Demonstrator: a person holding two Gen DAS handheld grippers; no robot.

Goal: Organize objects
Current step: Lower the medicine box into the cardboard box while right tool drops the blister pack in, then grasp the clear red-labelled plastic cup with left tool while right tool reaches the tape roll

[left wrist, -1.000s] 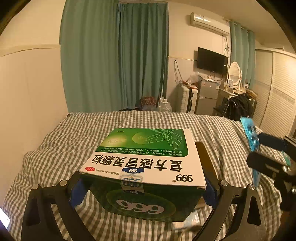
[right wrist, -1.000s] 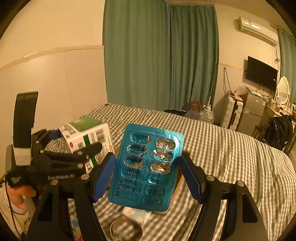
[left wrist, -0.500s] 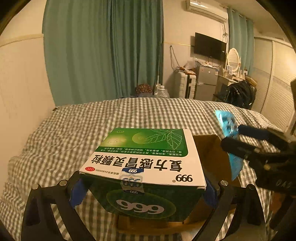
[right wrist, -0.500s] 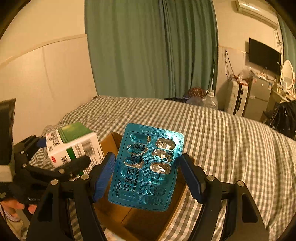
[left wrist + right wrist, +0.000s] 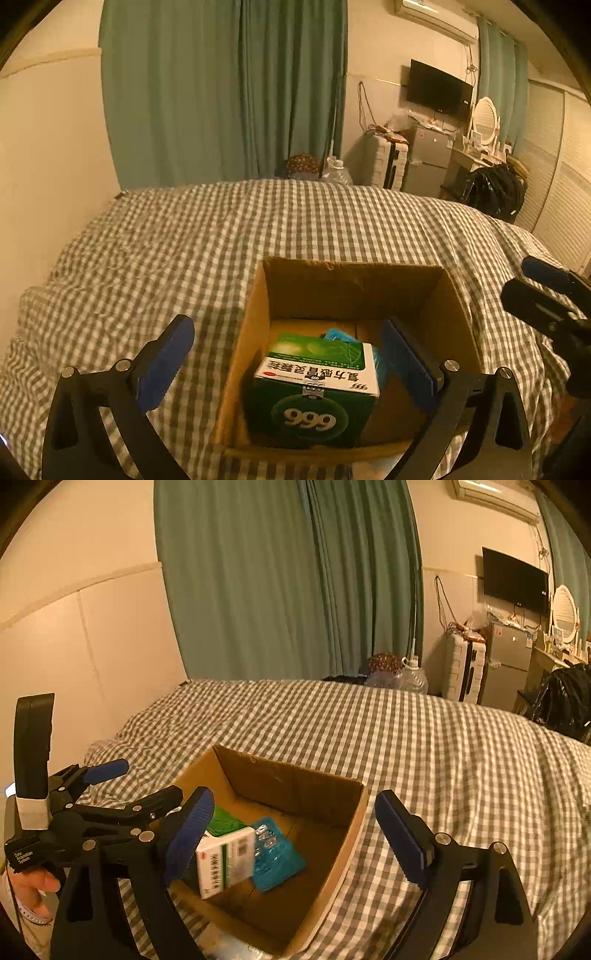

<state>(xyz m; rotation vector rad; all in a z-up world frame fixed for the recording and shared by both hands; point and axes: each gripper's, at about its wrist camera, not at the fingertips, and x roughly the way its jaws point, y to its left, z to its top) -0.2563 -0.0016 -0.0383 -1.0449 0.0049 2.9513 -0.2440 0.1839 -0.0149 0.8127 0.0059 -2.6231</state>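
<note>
Left claw (image 5: 288, 365): released, spread wide above box
Right claw (image 5: 295, 834): released, empty
Medicine carton (image 5: 314, 387): inside cardboard box (image 5: 255, 325)
Pill sheet (image 5: 275, 853): beside carton
Box: on checked bedspread (image 5: 166, 258)

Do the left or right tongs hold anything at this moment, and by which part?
Nothing is held. The left tongs and right tongs are both open; the medicine box and the pill sheet lie inside the cardboard box.
</note>
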